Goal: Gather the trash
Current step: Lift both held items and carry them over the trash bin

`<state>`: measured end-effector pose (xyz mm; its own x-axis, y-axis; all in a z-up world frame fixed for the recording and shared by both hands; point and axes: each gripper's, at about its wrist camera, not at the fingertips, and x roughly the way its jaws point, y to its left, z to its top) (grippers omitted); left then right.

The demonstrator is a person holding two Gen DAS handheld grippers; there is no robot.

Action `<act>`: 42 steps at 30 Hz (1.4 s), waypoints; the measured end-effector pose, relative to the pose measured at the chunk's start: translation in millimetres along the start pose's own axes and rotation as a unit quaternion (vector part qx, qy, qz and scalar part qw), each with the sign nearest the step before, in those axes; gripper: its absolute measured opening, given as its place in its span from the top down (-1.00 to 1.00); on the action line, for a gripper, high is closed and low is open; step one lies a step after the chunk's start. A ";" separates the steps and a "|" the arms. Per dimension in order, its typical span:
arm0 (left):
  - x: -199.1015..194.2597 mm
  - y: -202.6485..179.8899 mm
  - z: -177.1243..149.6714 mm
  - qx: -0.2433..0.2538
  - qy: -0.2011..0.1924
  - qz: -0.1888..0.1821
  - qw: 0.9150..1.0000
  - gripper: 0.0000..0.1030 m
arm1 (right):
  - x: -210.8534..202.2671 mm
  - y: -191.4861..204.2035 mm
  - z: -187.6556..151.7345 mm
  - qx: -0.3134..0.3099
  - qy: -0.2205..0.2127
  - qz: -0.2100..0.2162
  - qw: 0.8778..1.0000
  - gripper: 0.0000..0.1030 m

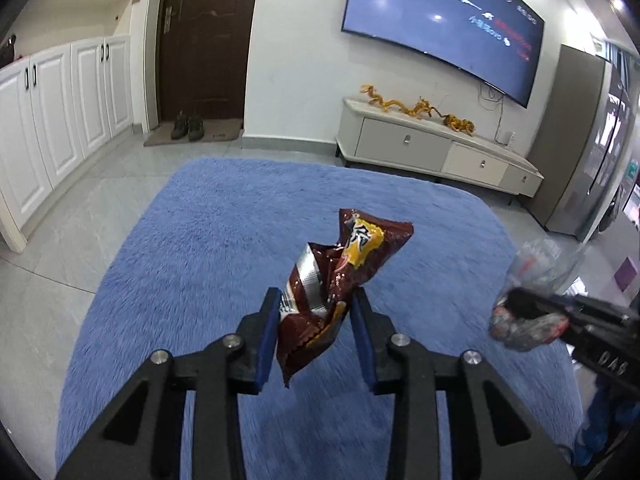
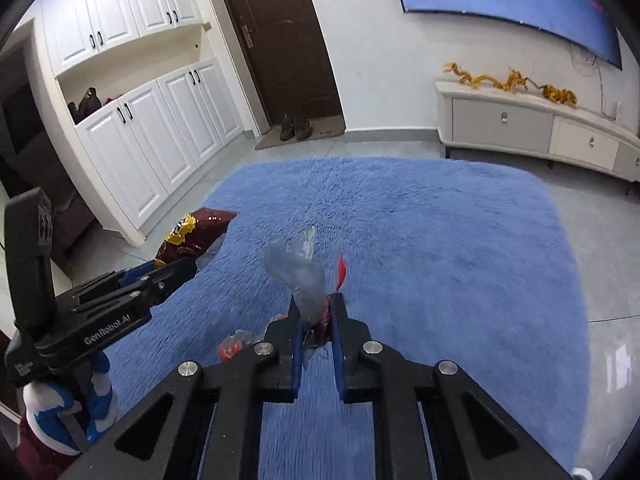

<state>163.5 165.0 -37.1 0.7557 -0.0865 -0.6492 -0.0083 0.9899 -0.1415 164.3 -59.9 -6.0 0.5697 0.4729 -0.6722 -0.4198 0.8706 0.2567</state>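
My left gripper (image 1: 316, 300) is shut on a crumpled brown and yellow snack bag (image 1: 344, 268) and holds it up above the blue rug (image 1: 200, 260). My right gripper (image 2: 317, 308) is shut on a clear plastic wrapper with red print (image 2: 300, 272), also held above the rug (image 2: 440, 240). The right gripper with its wrapper (image 1: 528, 312) shows at the right edge of the left wrist view. The left gripper (image 2: 176, 268) and the snack bag (image 2: 192, 232) show at the left of the right wrist view.
A white TV cabinet (image 1: 432, 148) with golden dragon ornaments (image 1: 420, 108) stands against the far wall under a large screen (image 1: 440, 20). White cupboards (image 2: 160, 128) line the left wall. A brown door (image 2: 288, 40) with shoes (image 2: 296, 126) on a mat is at the back.
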 end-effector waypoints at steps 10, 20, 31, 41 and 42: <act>-76.7 -53.1 -26.6 0.052 -0.046 0.000 0.998 0.36 | -105.5 -25.2 -47.6 0.024 -0.033 -0.055 0.998 0.77; -102.6 -103.8 -47.9 0.083 -0.046 -0.016 0.995 0.36 | -173.2 -58.2 -98.2 0.052 -0.050 -0.117 0.991 0.77; -125.0 -144.7 -60.6 0.111 -0.047 -0.020 0.993 0.36 | -218.8 -80.9 -128.4 0.086 -0.080 -0.136 0.984 0.77; -128.1 -208.6 -70.2 0.172 -0.036 -0.038 0.984 0.36 | -256.2 -120.3 -156.8 0.121 -0.105 -0.175 0.972 0.77; -125.9 -216.7 -71.9 0.178 -0.032 -0.042 0.983 0.36 | -259.7 -125.2 -159.3 0.124 -0.108 -0.182 0.970 0.77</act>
<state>23.1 -46.7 21.6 0.7836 -0.1744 -0.5964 0.2770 0.9572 0.0840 -43.7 -313.3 25.8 0.7937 0.1228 -0.5958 0.0038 0.9784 0.2067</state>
